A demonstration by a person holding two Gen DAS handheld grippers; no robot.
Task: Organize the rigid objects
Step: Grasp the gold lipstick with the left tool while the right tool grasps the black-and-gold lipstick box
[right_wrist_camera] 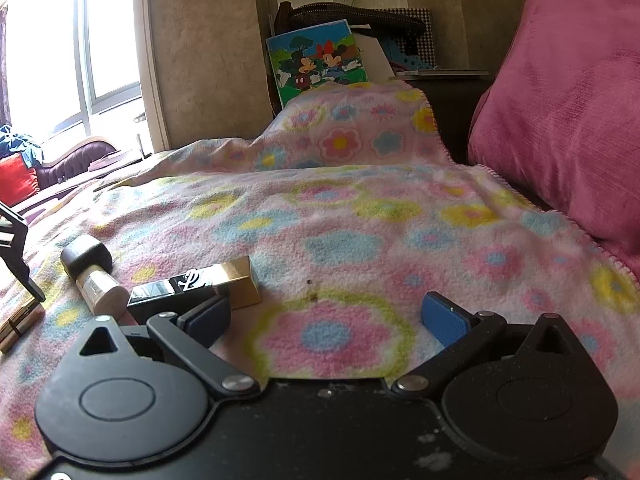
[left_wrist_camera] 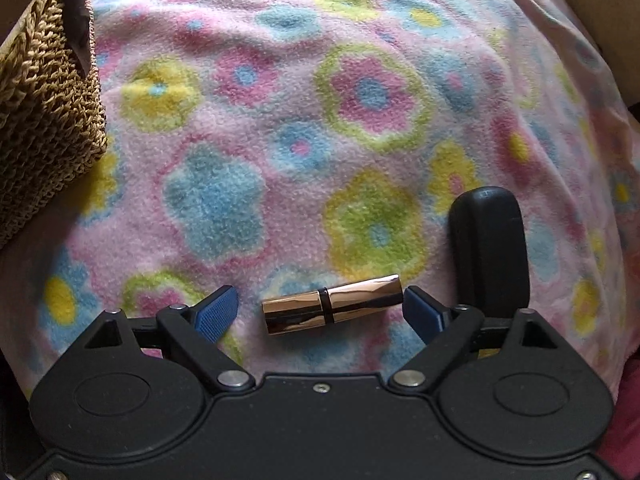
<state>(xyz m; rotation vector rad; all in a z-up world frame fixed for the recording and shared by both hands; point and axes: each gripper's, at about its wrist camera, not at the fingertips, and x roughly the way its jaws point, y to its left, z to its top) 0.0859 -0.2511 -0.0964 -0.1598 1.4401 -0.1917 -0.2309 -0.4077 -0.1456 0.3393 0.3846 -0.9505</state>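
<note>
My left gripper (left_wrist_camera: 320,306) points down over a flowered fleece blanket (left_wrist_camera: 360,92), its blue pads (left_wrist_camera: 218,312) spread wide to either side of a rose-gold lipstick tube (left_wrist_camera: 332,305) that lies on its side between them; neither pad presses on it, though the right one stands just beside the tube's far end, so I have hold of nothing. The tube looks light, rigid and glossy, with a dark band at the join of cap and base, and I judge it slippery: a grip across the middle of the barrel near that band should hold better than one on the ends, where it could squirt out or roll on the soft nap. A dark rounded object (left_wrist_camera: 490,248) lies on the blanket just past my right pad; I cannot tell what it is. A woven straw basket (left_wrist_camera: 44,120) stands at the upper left, well apart from the tube, and its contents are hidden apart from a dark flap (left_wrist_camera: 80,20) hanging over the rim. My right gripper (right_wrist_camera: 326,320) rests low on the same blanket, its jaws apart and empty, with a black-and-gold lipstick case (right_wrist_camera: 196,286) touching its left pad and a small black-capped bottle (right_wrist_camera: 90,276) lying on its side just beyond.
</note>
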